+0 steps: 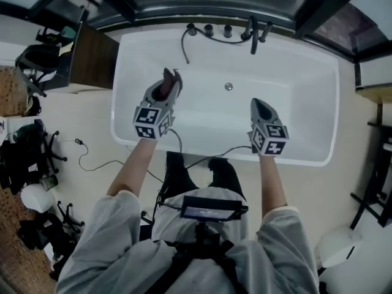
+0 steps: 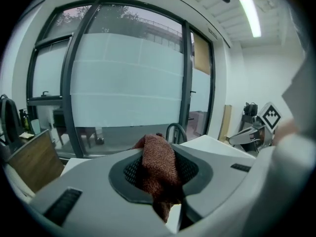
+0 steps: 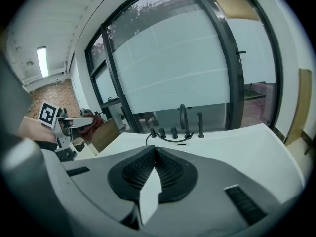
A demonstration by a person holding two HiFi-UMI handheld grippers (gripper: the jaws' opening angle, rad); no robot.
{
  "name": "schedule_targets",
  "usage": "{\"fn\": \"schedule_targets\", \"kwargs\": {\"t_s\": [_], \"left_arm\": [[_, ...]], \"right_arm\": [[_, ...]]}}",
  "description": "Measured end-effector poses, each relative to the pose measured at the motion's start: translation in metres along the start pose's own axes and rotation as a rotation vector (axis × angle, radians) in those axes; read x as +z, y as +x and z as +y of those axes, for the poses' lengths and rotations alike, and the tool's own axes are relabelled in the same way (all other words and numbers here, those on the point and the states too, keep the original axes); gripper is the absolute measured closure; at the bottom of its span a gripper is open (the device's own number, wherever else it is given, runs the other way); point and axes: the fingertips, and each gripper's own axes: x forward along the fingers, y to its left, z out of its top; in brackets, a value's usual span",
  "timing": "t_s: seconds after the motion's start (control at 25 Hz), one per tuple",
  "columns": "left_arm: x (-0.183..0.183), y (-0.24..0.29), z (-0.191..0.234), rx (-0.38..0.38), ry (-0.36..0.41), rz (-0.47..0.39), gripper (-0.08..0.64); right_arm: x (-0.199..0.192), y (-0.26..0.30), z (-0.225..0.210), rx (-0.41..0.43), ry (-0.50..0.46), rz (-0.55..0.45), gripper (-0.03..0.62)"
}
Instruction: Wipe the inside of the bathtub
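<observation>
Bathtub: white and rectangular, its long side running across the head view. It stands on a pale floor below a dark-framed window.
Cloth: reddish-brown, knitted and bunched, pinched in the jaws of the left gripper. It is held in the air over the left half of the basin. A tuft pokes out past the jaw tips and the rest hangs down between them.
Left gripper: jaws closed onto the cloth, kept apart only by its thickness. It points toward the far rim.
Right gripper: jaws pressed together with nothing between them. It is over the right part of the basin, close to the near rim, and faces the faucet.
Drain: small round metal fitting in the basin floor, between the two grippers and farther from the person.
Faucet: dark curved spout on the far rim. Dark knobs sit to its left, and a thin hose drops into the basin.
Person: stands at the near long side in grey sleeves, with both forearms reaching over the near rim.
Panel: brown wood, at the tub's left end.
Cable: thin and dark, lying on the floor to the person's left.
</observation>
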Motion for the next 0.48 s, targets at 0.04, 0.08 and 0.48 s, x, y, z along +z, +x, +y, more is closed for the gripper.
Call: {"fn": "schedule_targets", "kwargs": {"t_s": [0.04, 0.08, 0.48], "left_arm": [[0.003, -0.015, -0.001, 0.007, -0.006, -0.009, 0.468], [0.005, -0.03, -0.002, 0.011, -0.012, -0.02, 0.468], [-0.008, -0.158, 0.0, -0.011, -0.036, -0.052, 0.468]], "right_arm": [[0.0, -0.008, 0.005, 0.009, 0.004, 0.001, 0.584], [0.001, -0.016, 0.011, 0.017, 0.0, 0.002, 0.584], [-0.006, -0.092, 0.098, -0.006, 0.018, -0.062, 0.584]]}}
